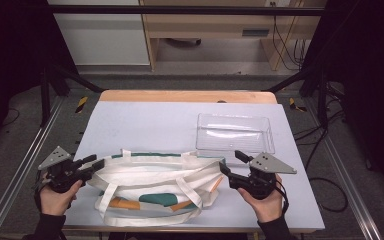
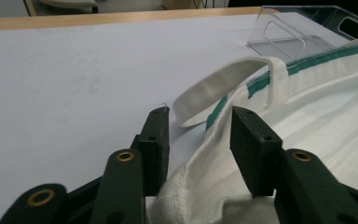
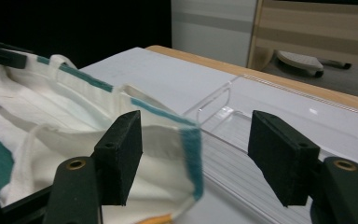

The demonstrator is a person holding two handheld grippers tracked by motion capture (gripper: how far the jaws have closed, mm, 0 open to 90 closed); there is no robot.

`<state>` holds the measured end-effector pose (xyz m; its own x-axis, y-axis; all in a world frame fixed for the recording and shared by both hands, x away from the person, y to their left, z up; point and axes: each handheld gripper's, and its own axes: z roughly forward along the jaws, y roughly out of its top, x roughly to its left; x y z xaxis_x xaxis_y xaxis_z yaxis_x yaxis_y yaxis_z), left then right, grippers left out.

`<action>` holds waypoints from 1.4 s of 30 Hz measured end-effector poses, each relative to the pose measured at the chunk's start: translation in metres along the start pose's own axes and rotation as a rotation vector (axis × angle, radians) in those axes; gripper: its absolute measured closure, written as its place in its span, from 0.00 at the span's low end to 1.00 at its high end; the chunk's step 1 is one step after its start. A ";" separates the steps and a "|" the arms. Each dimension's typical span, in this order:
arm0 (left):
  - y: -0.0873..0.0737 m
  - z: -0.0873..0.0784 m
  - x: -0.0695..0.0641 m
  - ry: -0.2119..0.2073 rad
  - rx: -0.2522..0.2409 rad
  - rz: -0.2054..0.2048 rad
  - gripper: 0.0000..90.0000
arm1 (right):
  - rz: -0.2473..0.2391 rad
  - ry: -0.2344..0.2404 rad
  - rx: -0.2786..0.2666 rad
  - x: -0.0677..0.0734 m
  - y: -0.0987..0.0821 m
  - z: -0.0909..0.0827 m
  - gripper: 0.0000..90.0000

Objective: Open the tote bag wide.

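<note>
- Pale lavender covers the table (image 1: 145, 125), which has a wooden strip along its far edge and a dark metal frame around it, with grey floor and light cabinets beyond.
- On the near half of the table lies a white canvas tote bag (image 1: 155, 180), on its side, its mouth edge trimmed in green along the far side and teal and orange patches showing on the near side.
- Its white straps lie loose: one loops up at the far left of the mouth, others trail across the body and toward the near edge.
- At the bag's left end the left gripper (image 1: 94, 164) has its jaws standing apart on either side of the bag's rim; in the left gripper view the white fabric (image 2: 200, 186) bunches up between the two black jaws, close to the inner faces, though I cannot tell whether both pads press on it.
- At the bag's right end the right gripper (image 1: 231, 164) has its jaws spread wide; in the right gripper view the green-edged corner (image 3: 192, 154) of the bag stands between them, near the left jaw and clear of the right one.
- Each gripper is held in a hand rising from the near edge, a grey three-cornered plate on top.
- Just beyond the bag's right end sits a clear plastic tray (image 1: 235, 131), lying flat.
</note>
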<state>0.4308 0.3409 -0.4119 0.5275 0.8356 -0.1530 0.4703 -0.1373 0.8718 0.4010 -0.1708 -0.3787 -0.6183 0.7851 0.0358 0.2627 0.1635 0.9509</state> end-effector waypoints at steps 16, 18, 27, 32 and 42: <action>0.004 -0.001 -0.002 -0.004 0.038 -0.038 0.94 | -0.051 0.082 -0.049 0.037 0.035 0.027 0.42; 0.006 -0.001 -0.003 -0.003 0.037 -0.039 0.94 | -0.060 0.091 -0.039 0.041 0.036 0.030 0.42; 0.009 0.005 -0.005 0.037 0.026 -0.058 0.94 | -0.101 0.216 0.105 0.080 0.014 0.071 0.44; 0.005 0.004 -0.003 0.015 0.011 -0.077 0.94 | -0.105 0.246 0.165 0.089 -0.001 0.087 0.43; 0.004 0.007 -0.004 0.019 0.020 -0.074 0.94 | -0.141 0.247 0.258 0.099 -0.020 0.105 0.37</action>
<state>0.4348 0.3333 -0.4112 0.4779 0.8536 -0.2075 0.5214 -0.0855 0.8490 0.4124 -0.0338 -0.4266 -0.8130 0.5821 0.0129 0.3206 0.4291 0.8444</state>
